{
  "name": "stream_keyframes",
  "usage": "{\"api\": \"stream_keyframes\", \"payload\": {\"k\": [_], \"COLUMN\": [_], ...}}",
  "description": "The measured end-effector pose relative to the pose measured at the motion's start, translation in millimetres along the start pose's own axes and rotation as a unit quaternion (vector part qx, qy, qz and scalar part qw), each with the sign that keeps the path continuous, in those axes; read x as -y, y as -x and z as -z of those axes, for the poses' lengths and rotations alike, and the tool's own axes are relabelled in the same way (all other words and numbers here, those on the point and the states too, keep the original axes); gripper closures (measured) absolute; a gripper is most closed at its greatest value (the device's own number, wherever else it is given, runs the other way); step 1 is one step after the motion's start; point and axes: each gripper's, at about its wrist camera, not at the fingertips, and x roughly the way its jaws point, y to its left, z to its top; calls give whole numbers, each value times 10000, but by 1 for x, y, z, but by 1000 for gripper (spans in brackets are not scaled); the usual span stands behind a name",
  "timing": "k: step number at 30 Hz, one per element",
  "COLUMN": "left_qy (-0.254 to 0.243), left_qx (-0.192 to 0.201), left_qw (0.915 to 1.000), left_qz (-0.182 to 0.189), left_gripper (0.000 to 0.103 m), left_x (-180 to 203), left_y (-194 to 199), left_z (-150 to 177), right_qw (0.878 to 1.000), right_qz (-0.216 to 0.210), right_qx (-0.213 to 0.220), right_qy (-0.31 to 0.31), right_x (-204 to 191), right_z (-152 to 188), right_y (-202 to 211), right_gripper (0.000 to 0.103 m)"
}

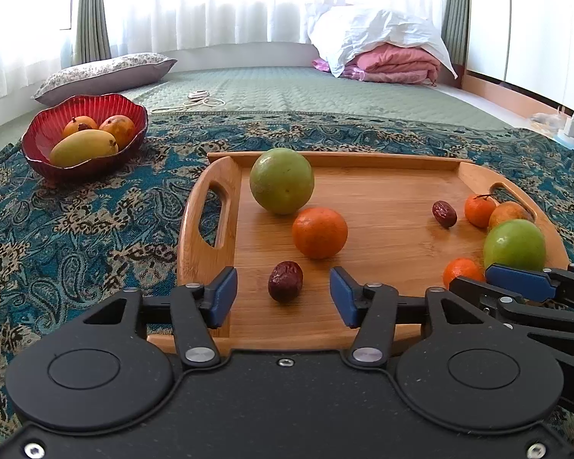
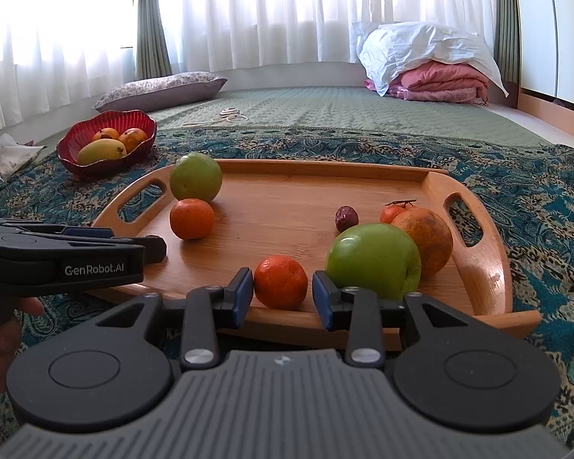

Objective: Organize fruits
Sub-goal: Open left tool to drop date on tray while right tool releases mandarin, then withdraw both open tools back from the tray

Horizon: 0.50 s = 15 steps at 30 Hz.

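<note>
A wooden tray [image 1: 382,199] holds fruit: a green apple [image 1: 281,180], an orange [image 1: 319,232], a dark red date [image 1: 286,281], a second date [image 1: 444,214] and more fruit at its right end. My left gripper [image 1: 283,296] is open, its pads on either side of the near date without touching. In the right wrist view my right gripper [image 2: 282,292] is open around a small orange [image 2: 280,282], beside a green apple [image 2: 373,260]. A red bowl [image 1: 42,134] with mangoes [image 1: 83,148] stands far left.
The tray [image 2: 470,264] and the bowl [image 2: 70,145] rest on a blue patterned cloth [image 1: 76,229] over a green quilted mat. A pillow [image 1: 103,74] and folded bedding [image 1: 382,57] lie at the back. The left gripper [image 2: 95,246] shows at the left of the right wrist view.
</note>
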Motion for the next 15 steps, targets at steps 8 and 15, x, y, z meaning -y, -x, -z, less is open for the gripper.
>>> {"api": "stream_keyframes", "payload": {"k": [8, 15], "left_qy": [-59, -32], "left_qx": [19, 90], "left_qw": [10000, 9999], "left_qz": [7, 33], "left_gripper": [44, 30], "left_x": [3, 7], "left_y": [10, 25], "left_z": [3, 8], "right_qw": [10000, 9999], "right_qz": [10, 90], "right_qx": [72, 132], "right_qy": [23, 16], "right_x": [-1, 0], "right_z": [1, 4], "right_y": [11, 22], "right_gripper": [47, 43]}}
